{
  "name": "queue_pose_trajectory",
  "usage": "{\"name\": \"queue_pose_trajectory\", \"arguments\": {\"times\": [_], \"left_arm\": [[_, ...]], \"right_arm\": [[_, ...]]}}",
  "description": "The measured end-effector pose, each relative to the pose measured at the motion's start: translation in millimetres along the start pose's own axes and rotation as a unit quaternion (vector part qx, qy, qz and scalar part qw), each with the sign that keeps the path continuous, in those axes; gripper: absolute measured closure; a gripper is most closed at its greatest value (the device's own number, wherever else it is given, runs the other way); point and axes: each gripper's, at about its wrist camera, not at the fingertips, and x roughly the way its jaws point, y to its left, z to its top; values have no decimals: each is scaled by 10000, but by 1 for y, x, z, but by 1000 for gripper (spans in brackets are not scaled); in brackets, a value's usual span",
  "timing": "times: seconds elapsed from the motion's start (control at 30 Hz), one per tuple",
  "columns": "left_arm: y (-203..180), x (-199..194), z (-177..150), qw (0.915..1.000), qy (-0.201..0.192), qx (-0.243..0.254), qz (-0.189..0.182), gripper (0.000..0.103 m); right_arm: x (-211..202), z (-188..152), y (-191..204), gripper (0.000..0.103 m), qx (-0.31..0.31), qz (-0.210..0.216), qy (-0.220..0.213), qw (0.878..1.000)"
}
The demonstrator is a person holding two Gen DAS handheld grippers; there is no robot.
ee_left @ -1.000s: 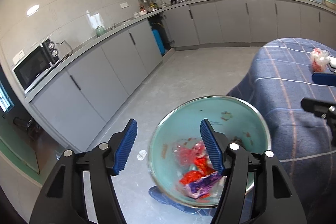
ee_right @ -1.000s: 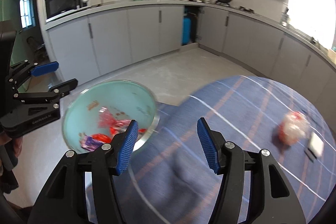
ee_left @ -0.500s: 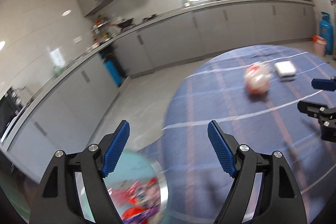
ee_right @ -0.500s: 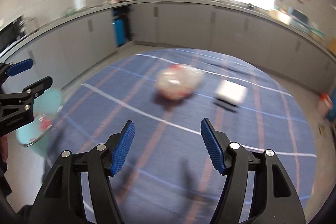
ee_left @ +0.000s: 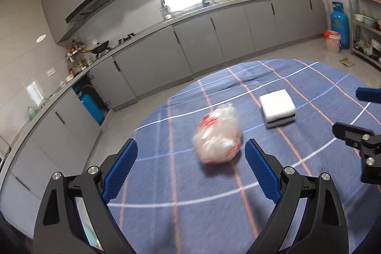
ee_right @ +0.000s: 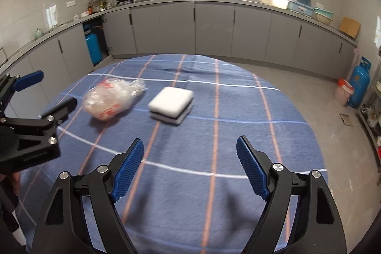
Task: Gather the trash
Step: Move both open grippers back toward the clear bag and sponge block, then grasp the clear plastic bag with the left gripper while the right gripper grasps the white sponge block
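A crumpled clear plastic bag with red print (ee_left: 217, 138) lies on the round table with the blue plaid cloth (ee_left: 297, 182). It also shows in the right wrist view (ee_right: 112, 98). My left gripper (ee_left: 190, 169) is open and empty, a short way in front of the bag and above the cloth. My right gripper (ee_right: 190, 169) is open and empty, over the near middle of the table (ee_right: 238, 111), to the right of the bag. The left gripper shows at the left edge of the right wrist view (ee_right: 42, 94).
A white sponge block with a dark underside (ee_left: 277, 107) lies right of the bag; it also shows in the right wrist view (ee_right: 172, 101). Grey kitchen cabinets (ee_right: 214, 25) run behind the table. A blue gas cylinder (ee_right: 359, 85) and pink bucket (ee_right: 343, 92) stand at the far right.
Both grippers have swung from the teal bin of wrappers on the floor to over the table. The bin has left both views. The bag and sponge are now closer.
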Motion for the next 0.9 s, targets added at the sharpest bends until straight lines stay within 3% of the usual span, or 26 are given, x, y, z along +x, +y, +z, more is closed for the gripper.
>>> {"name": "queue_pose_trajectory", "arguments": {"times": [0.27,0.3,0.33,0.4,0.43,0.53,0.9], "left_arm": [[-13,45,7,9995,260,56,-167,15],[-12,51,6,9991,352,-2,-252,20],[-11,54,6,9986,403,-51,-342,38],[-8,60,4,9966,578,-153,-573,58],[-7,61,3,9960,617,-155,-622,76],[-3,59,0,9959,633,-186,-621,88],[51,17,-12,9980,332,-527,-124,91]], "right_arm": [[8,6,-21,23,173,-118,6,9998],[9,6,-22,23,182,-119,15,9998],[10,7,-22,23,188,-125,26,9997],[12,8,-23,23,196,-143,31,9997],[13,9,-24,22,211,-143,34,9997],[15,16,-21,20,271,-188,24,9995],[55,48,28,16,30,-222,291,9993]]}}
